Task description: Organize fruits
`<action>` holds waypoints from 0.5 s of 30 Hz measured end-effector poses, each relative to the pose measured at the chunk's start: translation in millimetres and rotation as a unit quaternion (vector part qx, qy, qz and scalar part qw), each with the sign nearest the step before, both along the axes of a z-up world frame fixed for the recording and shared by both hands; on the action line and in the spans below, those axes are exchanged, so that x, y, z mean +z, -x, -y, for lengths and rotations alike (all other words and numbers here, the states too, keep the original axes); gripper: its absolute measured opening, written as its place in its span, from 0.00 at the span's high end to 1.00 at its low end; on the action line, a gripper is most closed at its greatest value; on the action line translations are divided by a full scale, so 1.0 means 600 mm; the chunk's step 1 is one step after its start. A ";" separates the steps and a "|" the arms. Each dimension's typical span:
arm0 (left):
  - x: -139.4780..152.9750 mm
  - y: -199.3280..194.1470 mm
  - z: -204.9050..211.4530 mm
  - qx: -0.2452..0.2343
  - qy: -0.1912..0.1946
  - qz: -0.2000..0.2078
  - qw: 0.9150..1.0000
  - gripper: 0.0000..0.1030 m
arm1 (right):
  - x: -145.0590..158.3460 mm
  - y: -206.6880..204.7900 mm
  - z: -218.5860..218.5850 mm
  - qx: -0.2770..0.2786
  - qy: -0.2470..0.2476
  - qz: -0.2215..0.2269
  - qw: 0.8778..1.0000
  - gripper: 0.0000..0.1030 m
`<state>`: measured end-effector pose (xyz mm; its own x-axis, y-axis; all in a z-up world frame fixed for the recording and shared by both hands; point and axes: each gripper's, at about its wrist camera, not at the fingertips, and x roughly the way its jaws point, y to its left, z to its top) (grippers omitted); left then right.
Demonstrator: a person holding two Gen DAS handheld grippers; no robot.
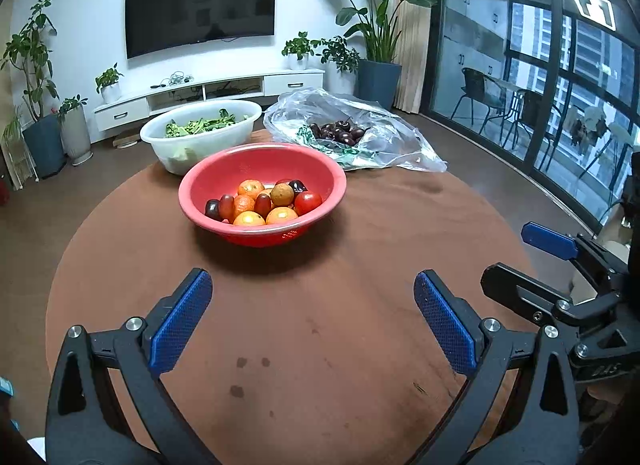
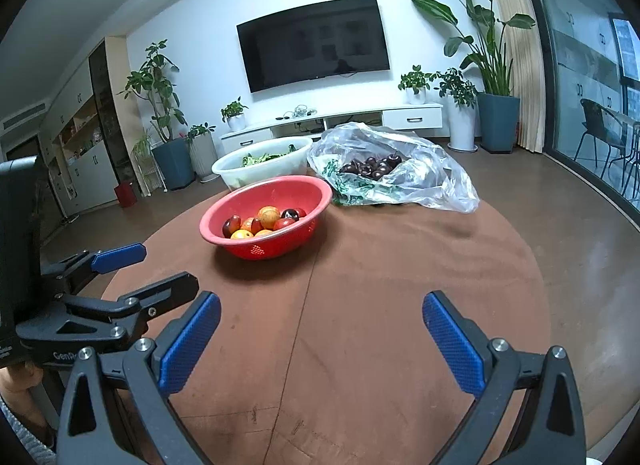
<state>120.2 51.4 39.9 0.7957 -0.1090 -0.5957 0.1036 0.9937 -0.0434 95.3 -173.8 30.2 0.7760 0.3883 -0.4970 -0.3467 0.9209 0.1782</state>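
- Brown round desk (image 1: 360, 285) carries everything; a television (image 1: 200, 5) hangs on the far wall
- Left tongs (image 1: 312, 317) and right tongs (image 2: 320, 337) both gape wide, released, gripping nothing
- Red bowl (image 1: 224, 169) of mixed fruits (image 1: 264, 201) sits ahead of both tongs; white basin (image 1: 160, 137) of greens and plastic bag (image 1: 400, 137) of cherries (image 1: 338, 133) lie beyond it

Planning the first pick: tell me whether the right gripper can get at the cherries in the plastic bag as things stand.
Probably yes. The right gripper is open and empty, the bag lies open with the cherries exposed, and only bare table lies between; the red bowl sits off to the left.
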 end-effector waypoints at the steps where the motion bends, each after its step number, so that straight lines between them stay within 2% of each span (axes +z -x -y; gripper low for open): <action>1: 0.000 0.001 0.000 0.001 0.000 0.000 1.000 0.01 | -0.002 -0.001 0.000 0.000 -0.001 0.000 1.000 0.00; 15: -0.001 0.002 -0.002 0.002 0.001 0.001 1.000 0.01 | -0.010 0.004 -0.001 -0.002 0.000 -0.014 1.000 0.00</action>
